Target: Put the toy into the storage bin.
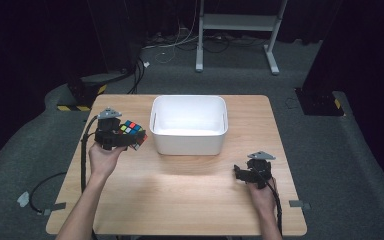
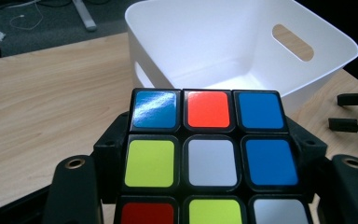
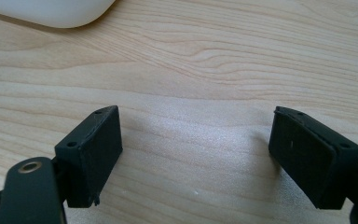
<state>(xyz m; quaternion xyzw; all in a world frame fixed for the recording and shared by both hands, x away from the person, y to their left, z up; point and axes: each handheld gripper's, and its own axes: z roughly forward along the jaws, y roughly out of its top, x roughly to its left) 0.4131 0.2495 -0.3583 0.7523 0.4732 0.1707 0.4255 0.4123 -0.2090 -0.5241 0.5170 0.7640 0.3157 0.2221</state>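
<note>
Nine coloured stickers are facing us on the near side of the Rubik's cube [image 2: 209,158], each square set in a glossy black frame: blue, red and blue along the far row, yellow, white and blue across the middle, and red, yellow and white at the near edge, where the picture is cutting them off. In the left gripper view we are seeing the cube sitting squarely between the two black jaws, which are pressing on its left and right sides. From the high view we are holding it in the left gripper [image 1: 130,139] over the left part of the wooden table [image 1: 190,200], just beside the left wall of the white plastic bin [image 1: 189,142], and we cannot tell whether it is touching the wood. Light is glinting off the top-left blue sticker. We are keeping the right gripper [image 3: 196,154] low over bare wood near the table's right edge, its jaws spread wide apart with nothing between them.
</note>
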